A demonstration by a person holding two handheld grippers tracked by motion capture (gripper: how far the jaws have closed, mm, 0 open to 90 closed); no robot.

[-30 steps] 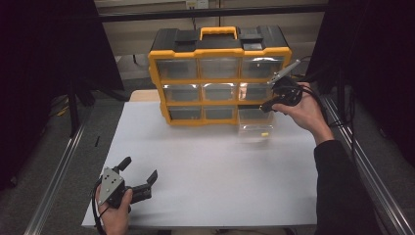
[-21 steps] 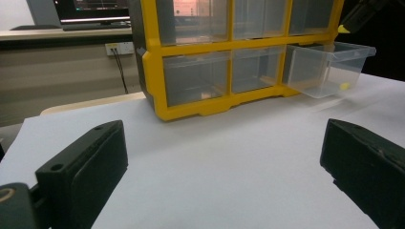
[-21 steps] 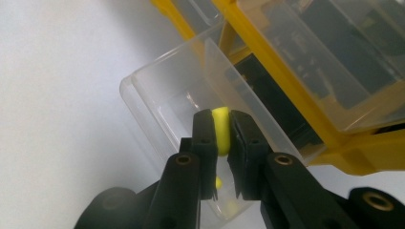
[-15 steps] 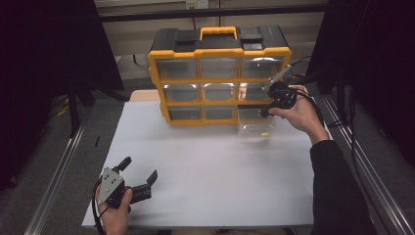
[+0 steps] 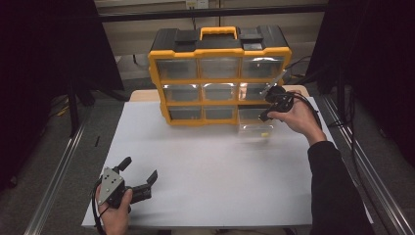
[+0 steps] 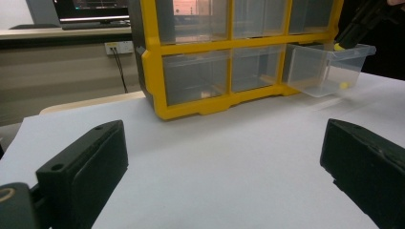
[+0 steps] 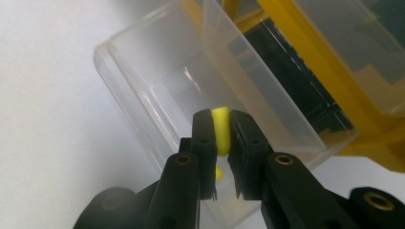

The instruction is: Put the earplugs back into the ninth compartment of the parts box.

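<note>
Right claw (image 7: 220,131) is clamped on a small yellow piece (image 7: 220,128), pads pressing it from both sides, and it hangs directly over the mouth of the clear drawer (image 7: 157,90) that is pulled out of the yellow organiser (image 5: 220,78). That is the relation everything turns on: the drawer lies straight below the claw tips, so the move coming looks like a short drop down, not a reach sideways. In the right gripper view the yellow piece sits upright between the pads, its long side running along the jaws, and a second yellow bit (image 7: 218,172) shows lower down inside the drawer, beneath the claw. In the high view the right claw (image 5: 266,108) is tilted down at the bottom-right corner of the organiser, just above the open drawer (image 5: 254,129), which rests on the white counter (image 5: 210,171). The left claw (image 5: 141,174) sits well apart at the near-left of the counter, jaws spread wide with nothing between them; its own view shows the drawer (image 6: 329,69) far off to the right. So the right hand is plainly the nearer one. My read: lower a touch, let go inside the walls, and mind the front rim.
</note>
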